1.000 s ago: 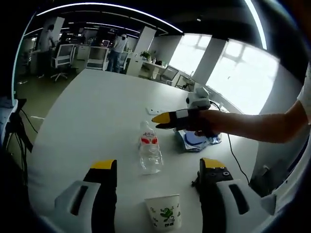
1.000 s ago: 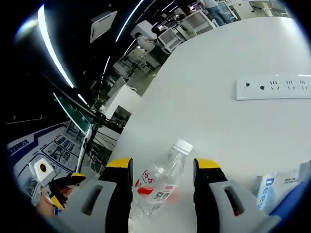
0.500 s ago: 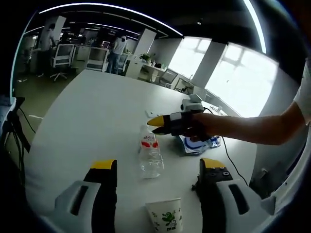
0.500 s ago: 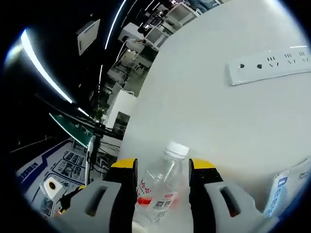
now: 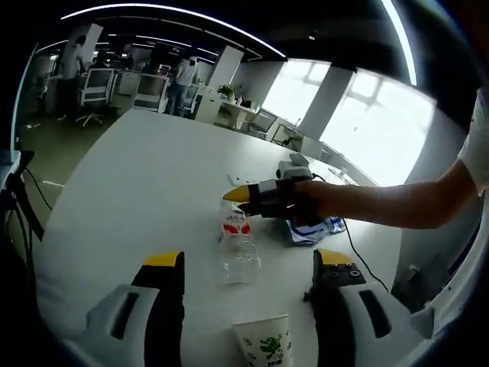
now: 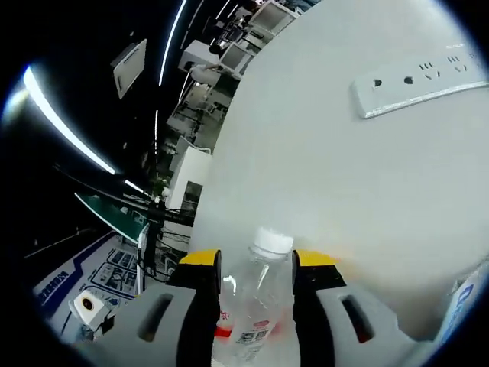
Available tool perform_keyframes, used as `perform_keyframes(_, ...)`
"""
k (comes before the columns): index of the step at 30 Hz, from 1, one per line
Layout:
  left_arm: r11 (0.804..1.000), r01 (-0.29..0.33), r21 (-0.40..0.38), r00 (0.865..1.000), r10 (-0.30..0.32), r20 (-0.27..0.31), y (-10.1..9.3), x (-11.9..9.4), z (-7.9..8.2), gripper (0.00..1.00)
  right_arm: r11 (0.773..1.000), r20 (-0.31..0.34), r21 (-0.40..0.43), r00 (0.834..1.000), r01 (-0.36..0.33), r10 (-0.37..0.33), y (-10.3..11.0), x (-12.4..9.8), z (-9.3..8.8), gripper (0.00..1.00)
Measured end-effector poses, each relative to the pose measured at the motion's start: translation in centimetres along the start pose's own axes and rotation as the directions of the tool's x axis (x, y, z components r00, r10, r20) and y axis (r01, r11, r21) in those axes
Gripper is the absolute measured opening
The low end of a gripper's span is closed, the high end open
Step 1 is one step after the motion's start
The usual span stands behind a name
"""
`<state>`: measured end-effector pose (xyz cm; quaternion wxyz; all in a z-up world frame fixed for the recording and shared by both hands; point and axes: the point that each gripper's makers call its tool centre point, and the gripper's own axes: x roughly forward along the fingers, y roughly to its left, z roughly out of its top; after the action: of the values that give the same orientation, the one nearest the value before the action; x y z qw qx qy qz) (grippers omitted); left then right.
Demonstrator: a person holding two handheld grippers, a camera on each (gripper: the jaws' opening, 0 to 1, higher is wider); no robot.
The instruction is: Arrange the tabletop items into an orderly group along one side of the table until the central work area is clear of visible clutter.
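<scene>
A clear water bottle (image 5: 236,238) with a red label lies on the white table (image 5: 145,176), cap pointing away. My right gripper (image 5: 243,194), held by a hand from the right, sits over the bottle's cap end. Seen from the right gripper view, the right gripper (image 6: 257,261) has its yellow-tipped jaws closed against the sides of the bottle (image 6: 256,313), just below the white cap (image 6: 272,241). My left gripper (image 5: 246,258) hangs open above the table, short of the bottle's base. A paper cup (image 5: 264,342) with a green print stands between its jaws, near the table edge.
A blue and white packet (image 5: 315,227) lies right of the bottle, under the person's arm. A white power strip (image 6: 419,79) lies farther out on the table (image 6: 336,176). A black cable (image 5: 361,256) trails off the right side. Office chairs and people stand far behind.
The right gripper has moved onto the bottle's cap end and its jaws have narrowed around it. The left gripper stays open and nearly still.
</scene>
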<state>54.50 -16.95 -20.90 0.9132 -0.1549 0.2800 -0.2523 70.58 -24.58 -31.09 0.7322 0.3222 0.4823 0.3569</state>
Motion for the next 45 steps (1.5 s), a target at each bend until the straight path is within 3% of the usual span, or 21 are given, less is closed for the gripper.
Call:
perform_keyframes(19, 1.0, 0.016, -0.013, 1.0, -0.016, -0.011, 0.9, 1.0, -0.6, 0.68, 0.998, 0.037, 0.056, 0.999, 0.008, -0.01, -1.0, 0.6, 0.7, 0.21)
perform_keyframes(31, 1.0, 0.025, 0.001, 1.0, -0.025, -0.012, 1.5, 1.4, -0.2, 0.67, 1.0, 0.053, -0.021, 0.999, -0.006, 0.007, 0.6, 0.4, 0.7, 0.2)
perform_keyframes(45, 0.995, 0.105, -0.004, 0.994, -0.105, -0.038, 2.2, 5.6, -0.1, 0.66, 0.982, 0.075, -0.187, 0.996, -0.034, 0.049, 3.5, -0.4, 0.5, 0.19)
